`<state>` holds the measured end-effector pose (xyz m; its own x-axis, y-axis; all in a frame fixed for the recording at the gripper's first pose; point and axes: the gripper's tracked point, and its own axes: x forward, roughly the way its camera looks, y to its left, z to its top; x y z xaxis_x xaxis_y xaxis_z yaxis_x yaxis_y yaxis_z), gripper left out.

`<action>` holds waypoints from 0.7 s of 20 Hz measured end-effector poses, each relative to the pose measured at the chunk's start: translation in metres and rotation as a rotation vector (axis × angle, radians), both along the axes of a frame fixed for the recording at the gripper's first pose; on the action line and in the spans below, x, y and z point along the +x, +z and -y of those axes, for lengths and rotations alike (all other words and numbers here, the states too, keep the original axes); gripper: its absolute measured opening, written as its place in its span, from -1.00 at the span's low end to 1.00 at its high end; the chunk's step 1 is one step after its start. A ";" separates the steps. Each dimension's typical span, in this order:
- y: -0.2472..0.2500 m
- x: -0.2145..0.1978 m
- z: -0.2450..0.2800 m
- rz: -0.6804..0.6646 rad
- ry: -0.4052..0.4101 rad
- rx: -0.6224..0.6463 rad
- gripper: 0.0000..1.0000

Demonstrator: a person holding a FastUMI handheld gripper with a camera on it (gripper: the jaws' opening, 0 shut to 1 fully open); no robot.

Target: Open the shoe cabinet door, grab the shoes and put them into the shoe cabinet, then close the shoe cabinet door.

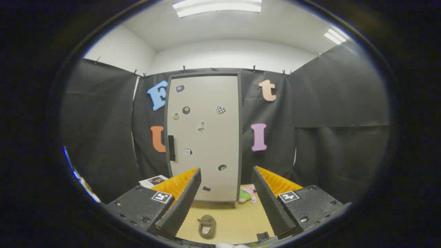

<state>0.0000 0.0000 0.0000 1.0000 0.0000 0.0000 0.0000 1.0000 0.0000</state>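
The shoe cabinet stands upright against the black cloth wall, well beyond my fingers. Its pale door carries several small stickers and is closed. A dark handle sits on the door's left edge at mid height. A brown shoe lies on the tan floor between my fingers, its opening facing me. My gripper is open, fingers spread wide with nothing between them, and it hangs above the floor short of the cabinet.
A pink and green soft toy lies on the floor at the cabinet's lower right corner. A printed sheet rests on the floor to the cabinet's left. Black cloth walls close in on both sides.
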 end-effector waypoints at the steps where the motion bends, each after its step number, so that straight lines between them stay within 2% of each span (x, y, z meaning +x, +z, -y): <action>1: -0.002 0.000 -0.003 -0.002 0.002 0.001 0.94; 14: -0.005 0.009 -0.020 -0.022 -0.013 -0.009 0.95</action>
<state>0.0089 0.0196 -0.0048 0.9997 -0.0126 -0.0223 0.0124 0.9999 -0.0089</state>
